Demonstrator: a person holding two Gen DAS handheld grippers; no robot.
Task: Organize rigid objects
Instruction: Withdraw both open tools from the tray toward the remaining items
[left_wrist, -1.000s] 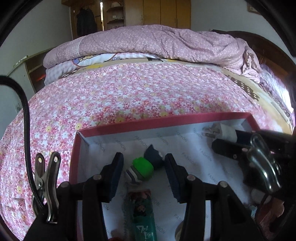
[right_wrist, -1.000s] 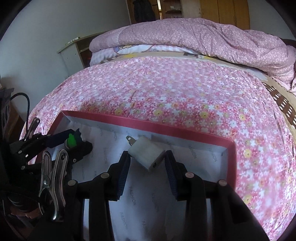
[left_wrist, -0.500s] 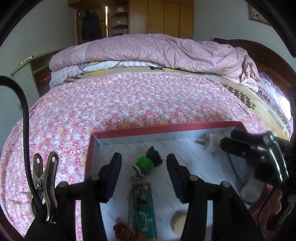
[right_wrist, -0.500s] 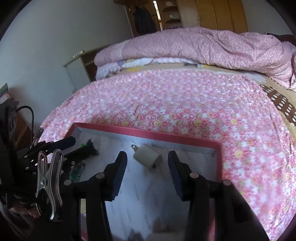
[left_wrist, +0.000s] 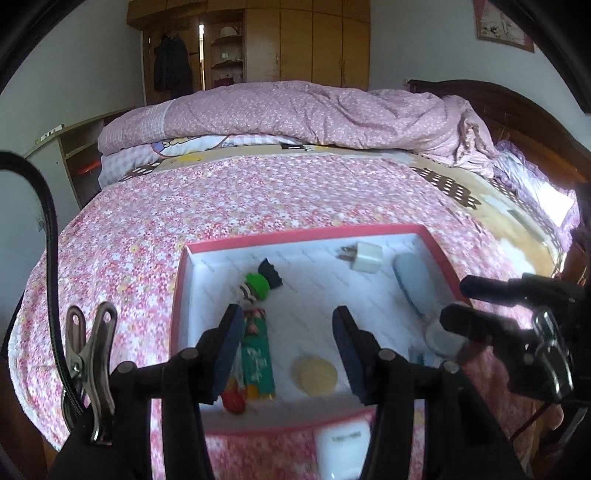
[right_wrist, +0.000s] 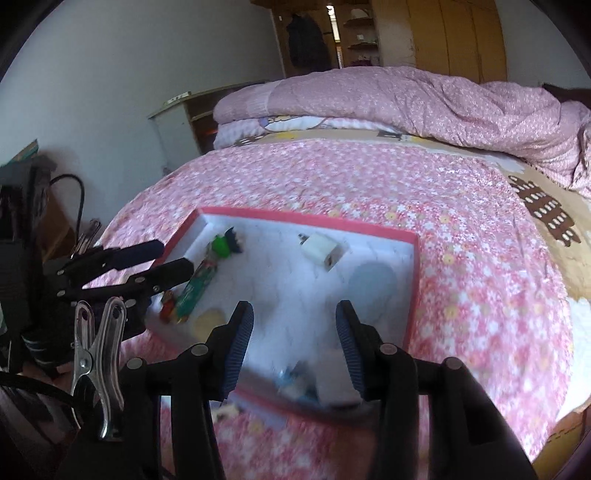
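Only left view: white case below tray | both claws spread, empty

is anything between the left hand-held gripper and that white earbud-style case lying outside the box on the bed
Nothing visible blocks it. The white case lies on the floral bedspread just outside the near wall of the red box, below the open left hand-held gripper. The gripper's own right finger overlaps the case's edge in view.

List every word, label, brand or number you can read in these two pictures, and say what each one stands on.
None can be read for certain.
White lining of the red-rimmed box: faint repeated grey print, too blurred to read.
Green stick package: pale characters and a cartoon figure, too small to read.
White case on the bedspread: dark mark, blurred.
Framed picture on the wall: nothing legible.
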